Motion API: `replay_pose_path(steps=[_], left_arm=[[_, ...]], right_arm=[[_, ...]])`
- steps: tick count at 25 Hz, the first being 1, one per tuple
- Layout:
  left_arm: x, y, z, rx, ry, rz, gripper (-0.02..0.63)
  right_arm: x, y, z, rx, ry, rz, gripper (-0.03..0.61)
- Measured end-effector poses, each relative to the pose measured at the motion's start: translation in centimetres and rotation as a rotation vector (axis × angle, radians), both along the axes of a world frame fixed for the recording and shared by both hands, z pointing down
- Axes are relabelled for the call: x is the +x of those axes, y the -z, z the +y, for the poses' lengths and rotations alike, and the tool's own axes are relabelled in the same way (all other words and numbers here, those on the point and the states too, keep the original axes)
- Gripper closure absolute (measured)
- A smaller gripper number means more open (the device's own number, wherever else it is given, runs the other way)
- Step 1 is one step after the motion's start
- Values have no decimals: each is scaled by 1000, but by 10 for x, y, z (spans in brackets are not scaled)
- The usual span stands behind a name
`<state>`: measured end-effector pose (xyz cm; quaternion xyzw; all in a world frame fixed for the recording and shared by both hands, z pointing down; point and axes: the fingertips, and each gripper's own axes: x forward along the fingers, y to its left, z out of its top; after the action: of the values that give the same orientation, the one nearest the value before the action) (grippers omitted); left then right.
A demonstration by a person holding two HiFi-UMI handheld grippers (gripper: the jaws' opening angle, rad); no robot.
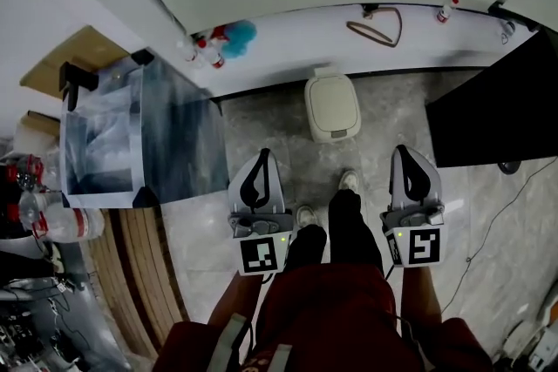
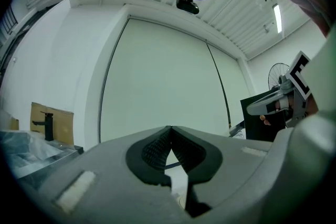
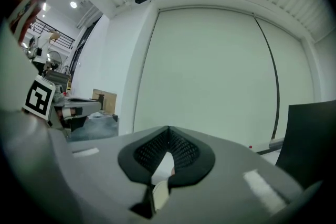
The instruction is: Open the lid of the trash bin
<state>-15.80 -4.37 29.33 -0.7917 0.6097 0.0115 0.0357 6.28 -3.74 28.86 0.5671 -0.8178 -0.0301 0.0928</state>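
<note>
A small cream trash bin point(image 1: 332, 106) stands on the stone floor against the white wall ledge, its lid down. Both grippers are held level over the floor, short of the bin and apart from it. My left gripper point(image 1: 261, 156) is to the bin's lower left and my right gripper point(image 1: 404, 152) to its lower right. In the left gripper view the left gripper point(image 2: 169, 128) has its jaws closed tip to tip with nothing between them. The right gripper point(image 3: 168, 128) in its own view is shut and empty too. The person's legs and shoes point(image 1: 349, 181) stand between the grippers.
A grey glass-sided cabinet point(image 1: 170, 135) stands left of the bin and a black panel point(image 1: 488, 104) to its right. Bottles point(image 1: 207, 52), a blue duster point(image 1: 241, 34) and a cable loop point(image 1: 377, 27) lie on the ledge. Wooden boards point(image 1: 144, 261) lie at lower left.
</note>
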Motion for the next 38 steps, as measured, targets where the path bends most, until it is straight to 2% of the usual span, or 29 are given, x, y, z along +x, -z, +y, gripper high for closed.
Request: replay_pose_path(steps=[11, 16, 24, 29, 33, 38], left_arm=[[16, -64, -37, -54, 43, -12, 609], [24, -106, -46, -121, 41, -14, 609], [45, -172, -63, -210, 32, -26, 607], [57, -219, -67, -274, 6, -58, 607], [67, -269, -66, -358, 2, -57, 607], [74, -312, -68, -428, -4, -43, 607]], right_arm=[[7, -91, -45, -121, 43, 9, 578], [2, -138, -57, -212, 71, 16, 580], [-3, -209, -73, -304, 129, 46, 578], [-3, -261, -76, -391, 157, 75, 578], [-1, -308, -78, -445, 176, 104, 578], [-2, -358, -75, -509, 212, 142, 579]])
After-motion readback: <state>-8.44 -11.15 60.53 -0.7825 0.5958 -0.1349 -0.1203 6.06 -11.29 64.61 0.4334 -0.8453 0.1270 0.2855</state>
